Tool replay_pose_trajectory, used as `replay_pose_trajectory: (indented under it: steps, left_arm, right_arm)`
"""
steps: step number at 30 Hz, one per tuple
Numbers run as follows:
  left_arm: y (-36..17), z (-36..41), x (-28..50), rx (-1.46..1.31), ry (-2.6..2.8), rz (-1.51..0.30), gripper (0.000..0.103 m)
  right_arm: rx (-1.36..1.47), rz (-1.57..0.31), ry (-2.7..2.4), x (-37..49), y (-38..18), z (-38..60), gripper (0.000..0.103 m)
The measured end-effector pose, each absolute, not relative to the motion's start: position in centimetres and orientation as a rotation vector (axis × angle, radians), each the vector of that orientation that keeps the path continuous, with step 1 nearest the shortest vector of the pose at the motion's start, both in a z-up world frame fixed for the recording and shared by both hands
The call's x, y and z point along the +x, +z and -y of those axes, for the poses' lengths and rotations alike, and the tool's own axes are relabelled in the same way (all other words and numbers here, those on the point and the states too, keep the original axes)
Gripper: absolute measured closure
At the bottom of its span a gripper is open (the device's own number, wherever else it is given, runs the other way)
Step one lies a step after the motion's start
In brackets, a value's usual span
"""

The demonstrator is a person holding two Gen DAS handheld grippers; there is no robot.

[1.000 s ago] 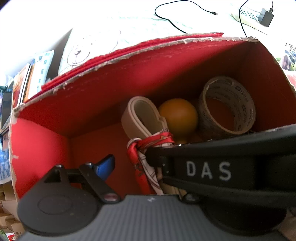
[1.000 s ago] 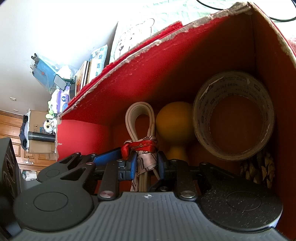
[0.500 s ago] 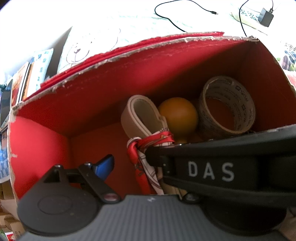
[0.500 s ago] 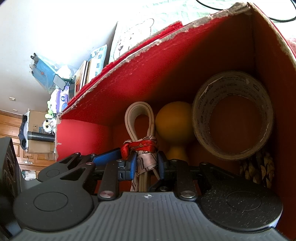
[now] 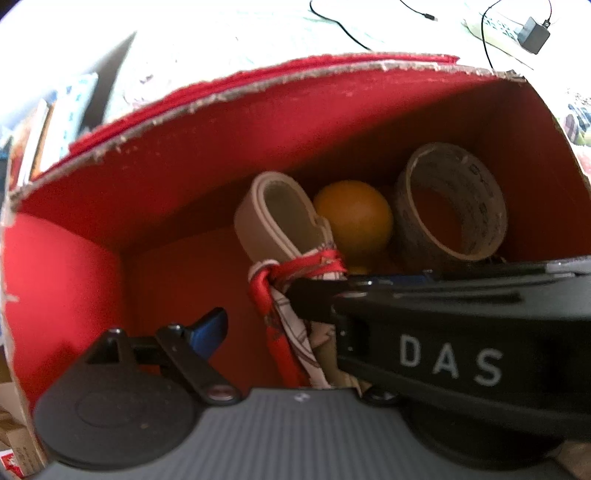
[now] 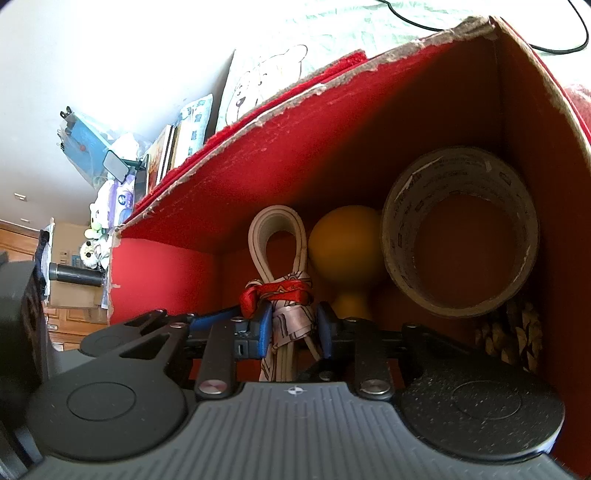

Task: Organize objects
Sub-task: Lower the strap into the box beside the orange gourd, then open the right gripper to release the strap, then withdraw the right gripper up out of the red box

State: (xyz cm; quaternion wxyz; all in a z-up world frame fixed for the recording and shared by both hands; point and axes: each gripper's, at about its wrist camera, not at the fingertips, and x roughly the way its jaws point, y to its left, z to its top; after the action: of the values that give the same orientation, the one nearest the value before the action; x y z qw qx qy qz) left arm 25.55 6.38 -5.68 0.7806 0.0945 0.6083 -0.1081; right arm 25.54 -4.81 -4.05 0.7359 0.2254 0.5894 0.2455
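Observation:
A red box (image 5: pixel 147 177) lies open toward me. Inside it stand a beige looped strap (image 5: pixel 258 221) tied with a red patterned scarf (image 5: pixel 295 267), an orange ball-shaped thing (image 5: pixel 352 218) and a roll of brown tape (image 5: pixel 461 162). In the right wrist view, my right gripper (image 6: pixel 293 326) is shut on the scarf-tied strap (image 6: pixel 258 240), just below the red knot (image 6: pixel 280 291). The ball (image 6: pixel 343 247) and tape (image 6: pixel 461 158) sit behind it. My left gripper (image 5: pixel 295 332) is open. Its left finger (image 5: pixel 208 328) stands apart from the strap, and its other finger is hidden behind the right gripper's black body (image 5: pixel 450 360).
A braided tan thing (image 6: pixel 517 332) lies under the tape at the box's (image 6: pixel 332 147) right wall. Behind the box are a bear-print cushion (image 6: pixel 266 77), black cables and a charger (image 5: pixel 533 29). Books (image 6: pixel 166 155) and a cardboard box (image 6: pixel 70 266) are far left.
The left wrist view has shifted slightly and gone blurry; the right gripper's body sits a little lower and further right in it. The right wrist view is unchanged.

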Motion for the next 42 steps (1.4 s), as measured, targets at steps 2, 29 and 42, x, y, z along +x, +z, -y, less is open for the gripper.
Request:
replay_pose_trajectory:
  steps: [2,29,42]
  left_arm:
    - [-5.5,-6.5,25.6,0.225,-0.256,-1.318,0.011]
    - [-5.0,-7.5,24.1,0.351,-0.179,-1.164,0.013]
    - [-3.9,-7.6,23.0,0.364,-0.164,-1.097,0.02]
  right_arm:
    - [0.497,-1.292,0.555,25.6,-4.0,5.0,0.076]
    - [0.465,-1.245,0.478,25.5,-3.7,6.8,0.077]
    - [0.42,-1.191,0.47,25.1,-2.9,7.3,0.077]
